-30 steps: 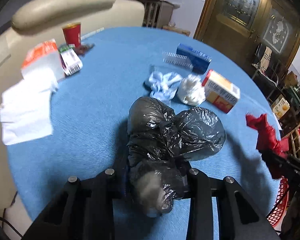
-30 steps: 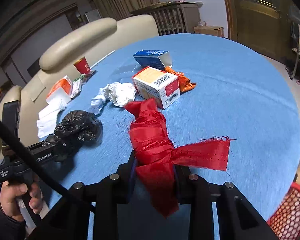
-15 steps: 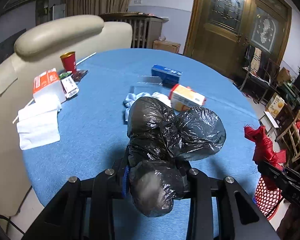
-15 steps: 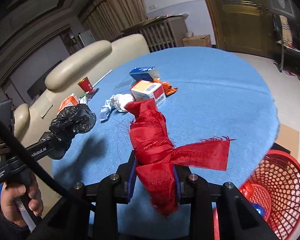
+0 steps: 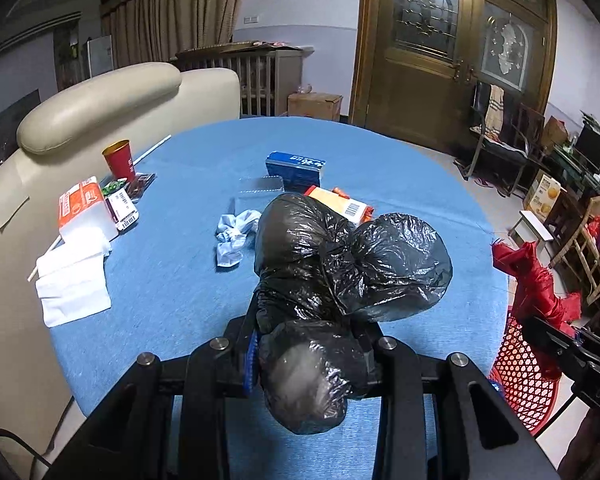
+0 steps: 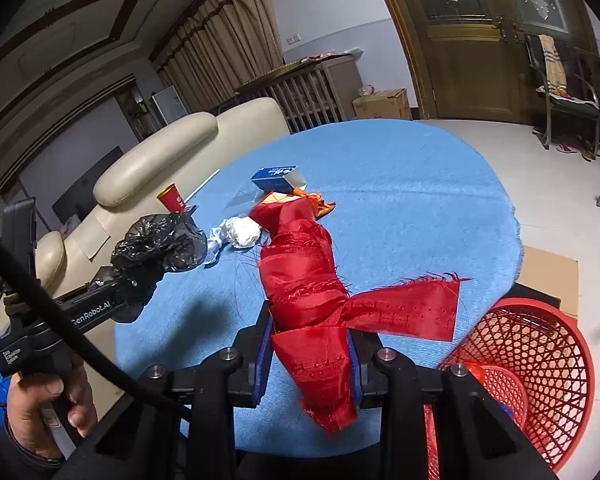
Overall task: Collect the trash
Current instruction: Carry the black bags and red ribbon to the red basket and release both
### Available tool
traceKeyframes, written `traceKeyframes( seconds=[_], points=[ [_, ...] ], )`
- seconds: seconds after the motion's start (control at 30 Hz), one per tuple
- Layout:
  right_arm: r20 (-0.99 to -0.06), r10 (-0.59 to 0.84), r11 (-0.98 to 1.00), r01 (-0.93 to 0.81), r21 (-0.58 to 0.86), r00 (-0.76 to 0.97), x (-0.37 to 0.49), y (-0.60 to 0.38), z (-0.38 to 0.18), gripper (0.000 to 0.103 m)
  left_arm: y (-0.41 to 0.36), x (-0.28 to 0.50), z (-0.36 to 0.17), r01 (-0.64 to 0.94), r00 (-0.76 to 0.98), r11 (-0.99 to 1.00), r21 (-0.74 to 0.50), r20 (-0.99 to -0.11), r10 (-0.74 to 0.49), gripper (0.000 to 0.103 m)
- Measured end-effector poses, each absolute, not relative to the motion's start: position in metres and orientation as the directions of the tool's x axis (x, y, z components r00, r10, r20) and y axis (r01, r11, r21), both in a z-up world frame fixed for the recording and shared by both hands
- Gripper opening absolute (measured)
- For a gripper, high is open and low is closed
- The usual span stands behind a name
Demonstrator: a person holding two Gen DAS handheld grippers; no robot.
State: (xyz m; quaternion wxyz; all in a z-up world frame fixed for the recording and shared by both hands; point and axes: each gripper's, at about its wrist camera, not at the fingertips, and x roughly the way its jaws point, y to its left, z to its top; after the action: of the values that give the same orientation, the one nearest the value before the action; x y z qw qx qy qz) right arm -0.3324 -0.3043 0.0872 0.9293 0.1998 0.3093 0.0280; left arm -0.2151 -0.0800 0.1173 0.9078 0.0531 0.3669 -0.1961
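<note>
My left gripper [image 5: 310,354] is shut on a crumpled black plastic bag [image 5: 340,264], held up over the near edge of the blue table [image 5: 188,280]. The same black bag [image 6: 160,244] shows at the left of the right wrist view. My right gripper [image 6: 310,350] is shut on a bundle of red cloth [image 6: 304,288], whose loose strip hangs off to the right. That red cloth [image 5: 532,280] appears at the right edge of the left wrist view. A red mesh basket [image 6: 540,364] stands on the floor below the table's near right edge, with something inside it.
On the table lie a blue box [image 5: 296,168], an orange-and-white carton [image 5: 340,202], crumpled white paper [image 6: 242,232], a pale blue rag [image 5: 234,236], a red cup [image 5: 119,159], white napkins [image 5: 74,284] and packets. A cream sofa [image 5: 100,104] stands behind the table. A person's hand [image 6: 48,408] grips the left gripper's handle.
Both grippers have pulled back and risen from the table with their loads still held. The red basket has come into the right wrist view, and the room's far side shows more.
</note>
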Motion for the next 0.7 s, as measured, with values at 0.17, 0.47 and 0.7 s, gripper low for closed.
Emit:
traceKeyframes(
  seconds=[0.17, 0.47, 0.7],
  points=[
    [-0.566, 0.165, 0.916, 0.088, 0.392, 0.808, -0.336, -0.309, 0.086, 0.033, -0.085, -0.216, 0.116, 0.4, 0.653, 0.916, -0.041, -0.689, -0.316, 0.036],
    [-0.569, 0.139, 0.912, 0.119, 0.392, 0.811, -0.343, -0.312, 0.086, 0.033, -0.09, -0.212, 0.113, 0.408, 0.647, 0.912, -0.029, -0.696, -0.312, 0.036],
    [-0.57, 0.102, 0.908, 0.158, 0.388, 0.815, -0.357, -0.328, 0.088, 0.033, -0.103, -0.211, 0.111, 0.435, 0.636, 0.9, -0.015, -0.703, -0.319, 0.036]
  ],
)
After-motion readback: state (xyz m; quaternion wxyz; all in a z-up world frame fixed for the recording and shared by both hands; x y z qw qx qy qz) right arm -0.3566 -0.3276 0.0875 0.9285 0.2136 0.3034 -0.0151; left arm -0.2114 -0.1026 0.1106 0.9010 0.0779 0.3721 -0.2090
